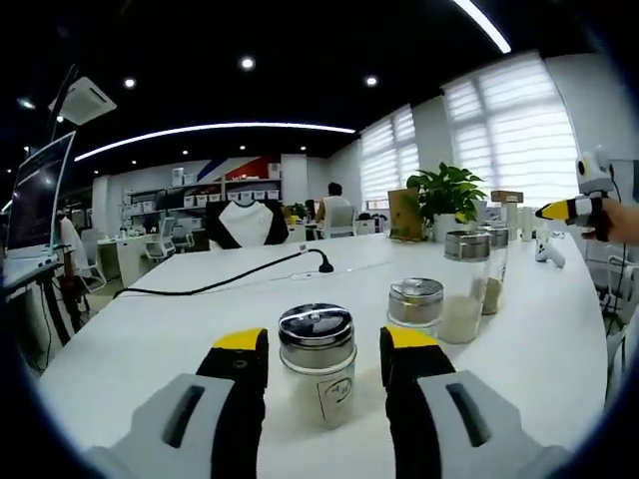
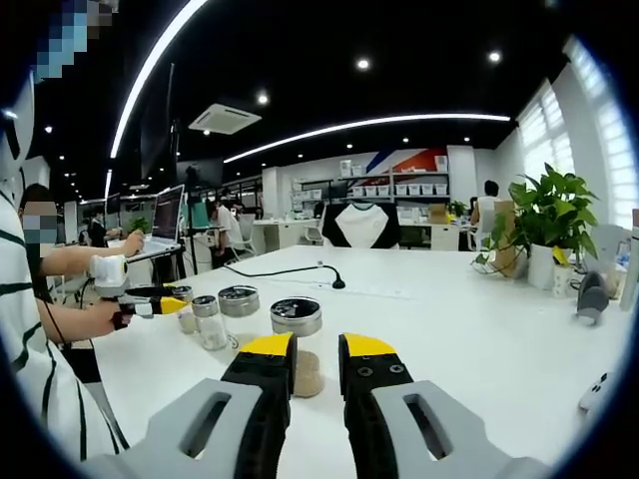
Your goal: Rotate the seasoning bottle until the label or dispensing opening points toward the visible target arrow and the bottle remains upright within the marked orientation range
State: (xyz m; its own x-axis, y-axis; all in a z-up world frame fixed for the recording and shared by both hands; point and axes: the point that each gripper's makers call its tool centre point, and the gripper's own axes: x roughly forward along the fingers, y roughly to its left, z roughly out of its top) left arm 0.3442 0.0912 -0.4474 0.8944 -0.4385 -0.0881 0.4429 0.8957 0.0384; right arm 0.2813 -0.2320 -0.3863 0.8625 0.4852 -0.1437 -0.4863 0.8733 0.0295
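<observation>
Left gripper view: the left hand-held gripper (image 1: 324, 361) stands released, its yellow-tipped jaws spread to either side of a seasoning bottle (image 1: 319, 365) on the white table (image 1: 200, 319), with a narrow gap showing on each side. The bottle is upright, its steel shaker lid (image 1: 317, 325) on top and a paper label (image 1: 336, 386) facing roughly toward the camera. Beyond the bottle and to its right stand a shorter jar (image 1: 415, 301) and two taller glass shakers (image 1: 465, 286), then a potted plant (image 1: 446, 198) farther back. A black cable (image 1: 225, 282) runs across the table behind the bottle. The right hand-held gripper (image 1: 571, 209) hangs in the air well beyond the bottle, at the right edge.

Right gripper view: the right hand-held gripper (image 2: 315, 361) has its jaws drawn close but not meeting, with nothing between them; a bottle with a steel lid (image 2: 298, 344) sits just past the tips, partly hidden by the left jaw. Left of that bottle, the left hand-held gripper (image 2: 165, 300) is held by a person in a striped shirt (image 2: 40, 399) beside more jars (image 2: 212, 321).

Judged from this, the rotation looks not yet begun: the bottle is framed, not clamped. No target arrow or orientation marks can be made out on the table, and the label's print is too small to read.
</observation>
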